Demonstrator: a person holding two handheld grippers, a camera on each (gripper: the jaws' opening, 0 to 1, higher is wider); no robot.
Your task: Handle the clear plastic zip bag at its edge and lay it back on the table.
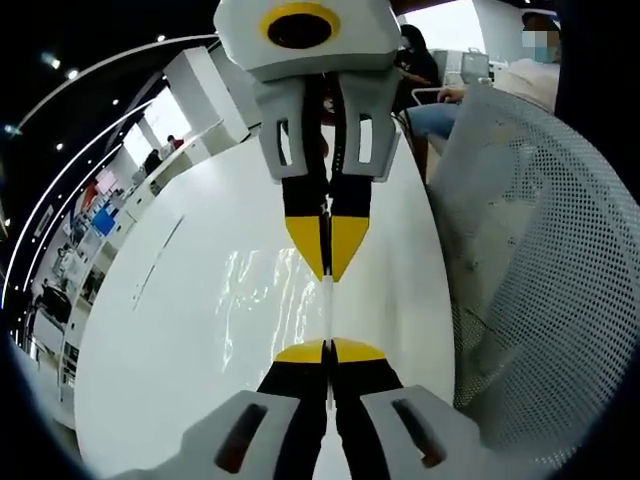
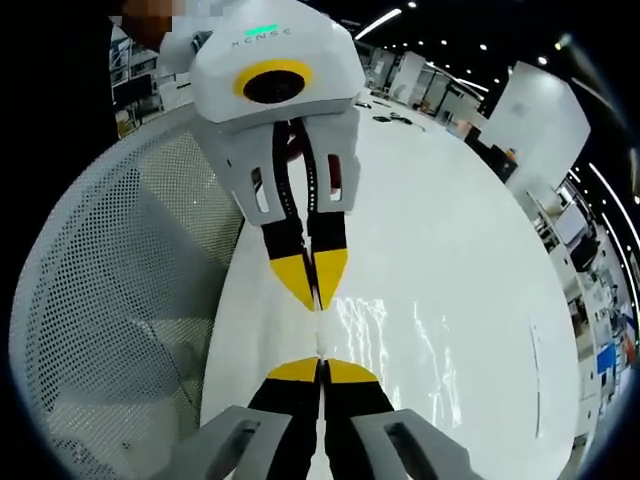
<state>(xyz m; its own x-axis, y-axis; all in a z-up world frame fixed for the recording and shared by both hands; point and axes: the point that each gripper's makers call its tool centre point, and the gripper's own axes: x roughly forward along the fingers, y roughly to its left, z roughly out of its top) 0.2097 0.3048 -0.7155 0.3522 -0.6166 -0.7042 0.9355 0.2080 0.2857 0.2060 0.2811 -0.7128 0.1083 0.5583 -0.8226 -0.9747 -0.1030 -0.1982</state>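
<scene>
Left gripper [image 1: 328, 345]: jaws pressed together on one edge of the clear plastic zip bag [image 1: 270, 300], which is stretched taut above the white table [image 1: 170, 330]. Right gripper [image 1: 327, 262], facing it across the bag: jaws likewise clamped on the opposite edge, with the bag's glossy film hanging between the two. Beyond, beside the table: a white mesh chair back [image 1: 530, 260], with seated people farther off.

The white table [image 1: 180, 330] lies bare and open to you on the side away from the chair. A white mesh chair [image 1: 540, 260] stands hard against the table edge, walling off that side. The bag [image 1: 262, 292] stretches between both closed grippers, crossing the middle.
</scene>
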